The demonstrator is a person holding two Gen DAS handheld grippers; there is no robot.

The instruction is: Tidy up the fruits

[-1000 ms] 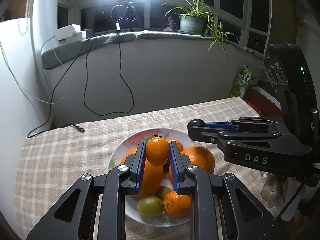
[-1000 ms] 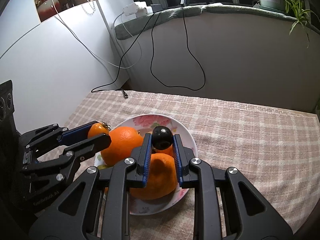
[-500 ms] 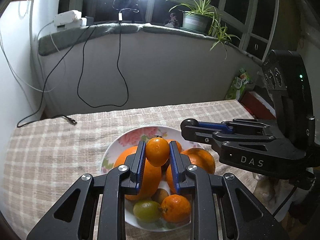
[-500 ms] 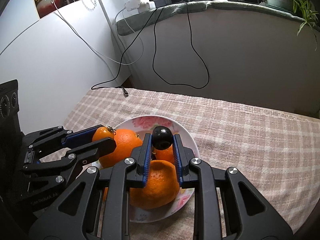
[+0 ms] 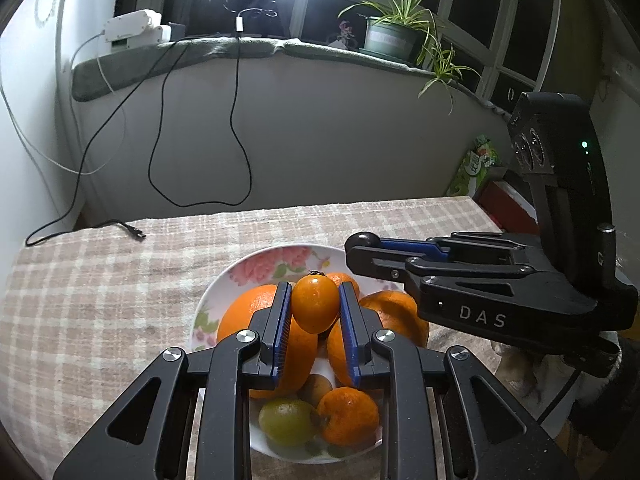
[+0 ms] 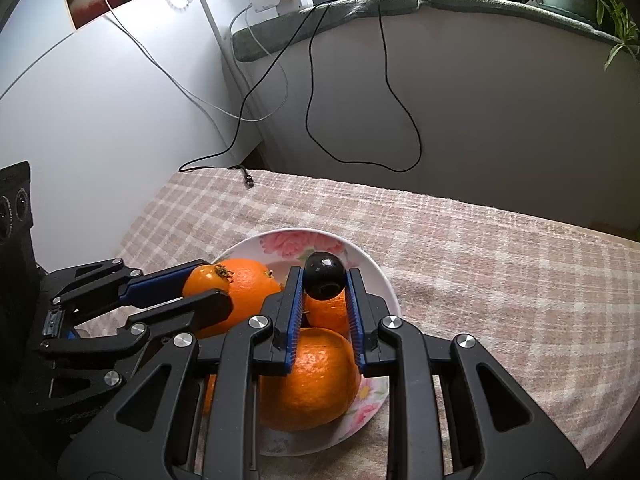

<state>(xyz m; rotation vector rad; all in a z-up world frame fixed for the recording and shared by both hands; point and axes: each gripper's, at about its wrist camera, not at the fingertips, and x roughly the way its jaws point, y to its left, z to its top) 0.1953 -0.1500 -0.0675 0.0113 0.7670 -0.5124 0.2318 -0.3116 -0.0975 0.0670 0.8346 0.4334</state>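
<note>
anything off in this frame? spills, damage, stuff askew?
Nothing stands out. Left claw grips a small orange fruit, right claw a dark round fruit, both over the floral plate. Fruit stays piled on the plate; tablecloth lies flat.

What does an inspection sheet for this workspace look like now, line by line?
Surface: checked tablecloth covers the table.
Job's things: flowered plate with oranges and a green fruit.
Clutter: nothing seen.
Grippers: left gripper shut on small orange fruit; right gripper shut on dark round fruit; both above the plate.
Cables: black cable ends on the cloth.
Surroundings: potted plant on the sill.
</note>
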